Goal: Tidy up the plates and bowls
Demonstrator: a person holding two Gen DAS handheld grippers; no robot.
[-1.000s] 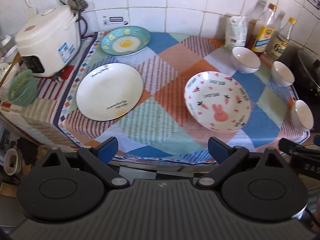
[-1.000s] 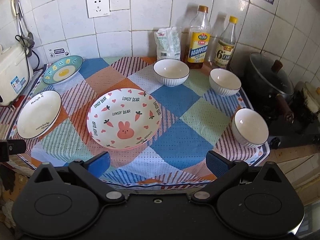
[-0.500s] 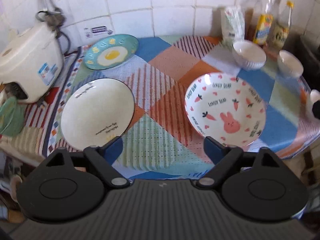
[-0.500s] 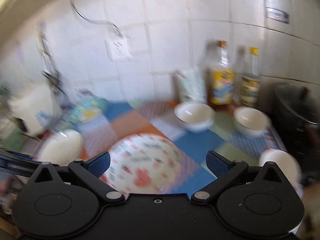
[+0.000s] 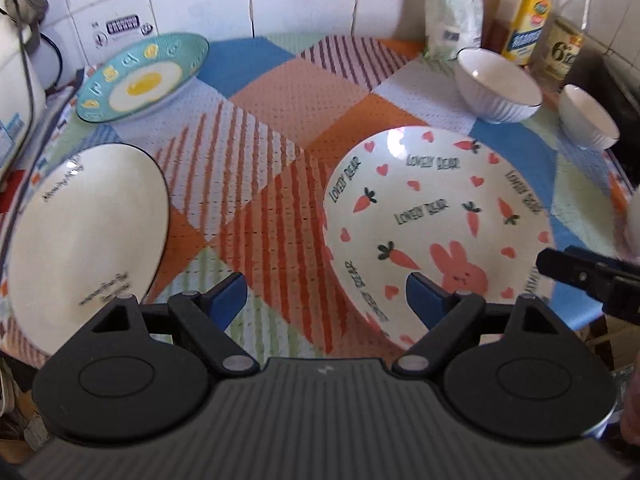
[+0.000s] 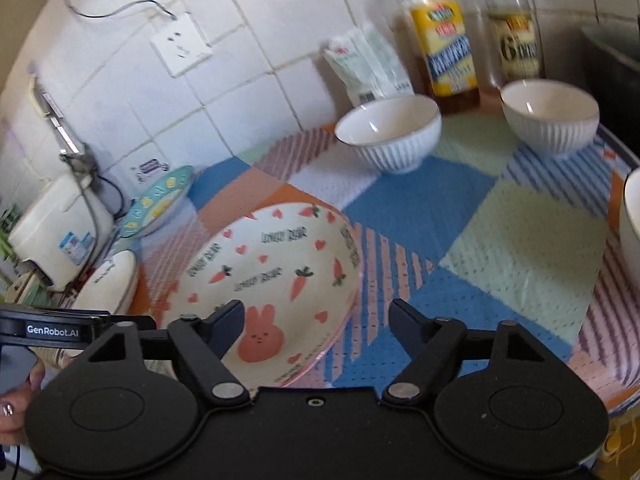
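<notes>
A pink-rimmed bunny plate [image 5: 440,220] [image 6: 272,280] lies mid-table on the patchwork cloth [image 5: 280,100]. A plain white plate [image 5: 84,240] [image 6: 108,288] lies to its left, and a teal egg plate [image 5: 144,76] [image 6: 160,200] sits at the back left. Two ribbed white bowls [image 5: 500,88] [image 5: 588,120] stand at the back right, and a third bowl [image 6: 632,220] is at the right edge. My left gripper [image 5: 326,298] hangs open between the two near plates, holding nothing. My right gripper [image 6: 316,320] is closing over the bunny plate's near right rim, with its pads clear of the plate.
A white rice cooker [image 6: 60,232] stands at the far left. Two oil bottles [image 6: 444,48] [image 6: 516,40] and a white bag [image 6: 368,68] line the tiled back wall. A dark pot sits beyond the right edge. A hand [image 6: 16,392] shows at lower left.
Both grippers have come down and closer to the table, so the plates look larger. The right gripper's fingers stand nearer together than before. The dishes have not moved.
</notes>
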